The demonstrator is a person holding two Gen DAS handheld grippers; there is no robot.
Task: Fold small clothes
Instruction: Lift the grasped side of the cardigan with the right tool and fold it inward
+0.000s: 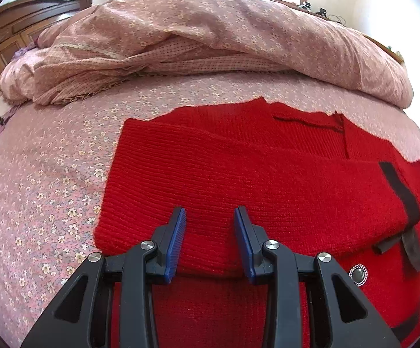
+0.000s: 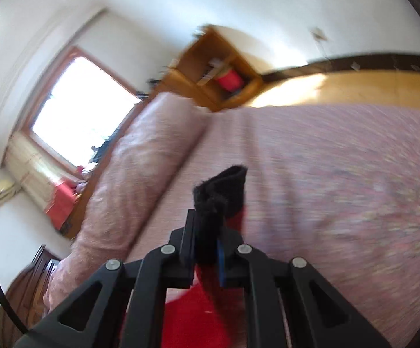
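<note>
Jaws: left gripper [image 1: 210, 217] apart above red sweater [image 1: 239, 174] | right gripper [image 2: 207, 232] clamps black cuff [image 2: 221, 188]

The left gripper [image 1: 210, 220] held its blue-padded fingers [image 1: 178, 237] spread apart, while the right gripper [image 2: 207, 249], blurred, seemingly pinched black cloth between its fingers.

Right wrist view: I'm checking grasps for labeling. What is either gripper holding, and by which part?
The right gripper is shut on the red sweater by its black-trimmed edge. The left gripper is open over the sweater, holding nothing.
</note>
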